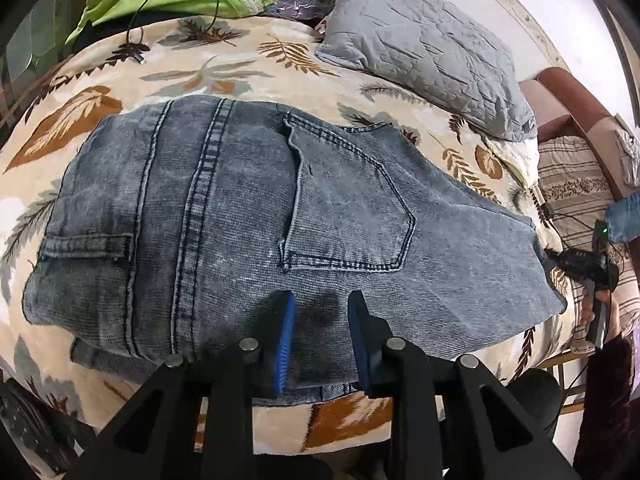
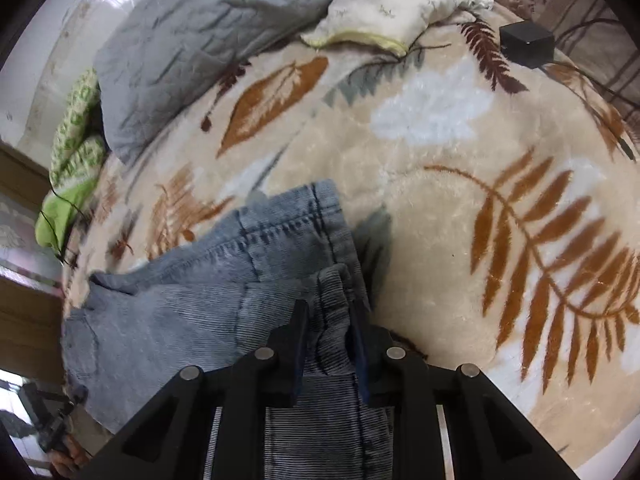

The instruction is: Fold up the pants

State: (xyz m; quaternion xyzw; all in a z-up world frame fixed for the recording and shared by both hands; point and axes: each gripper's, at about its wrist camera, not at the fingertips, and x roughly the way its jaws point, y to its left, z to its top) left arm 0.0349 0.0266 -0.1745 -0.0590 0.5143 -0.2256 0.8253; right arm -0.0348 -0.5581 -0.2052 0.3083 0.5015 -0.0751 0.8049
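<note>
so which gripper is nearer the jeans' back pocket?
Left. The left gripper hovers open over the jeans, just below the back pocket. The right gripper is shut on denim at the far leg end; no pocket shows in its view.

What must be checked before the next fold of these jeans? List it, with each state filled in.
1. Right gripper has a real hold on the jeans: ok, denim bunched between its jaws at the hem end.
2. Left gripper ready to pin or grab: ok, jaws apart over the seat area, nothing between them.
3. Seat portion lies flat on the blanket: ok, back pocket smooth.
4. Landing area free: ok, grey pillow sits beyond the jeans.
5. Black box and its cable out of the path: ok, far off.
6. Legs aligned under the top layer: cannot tell.
</note>
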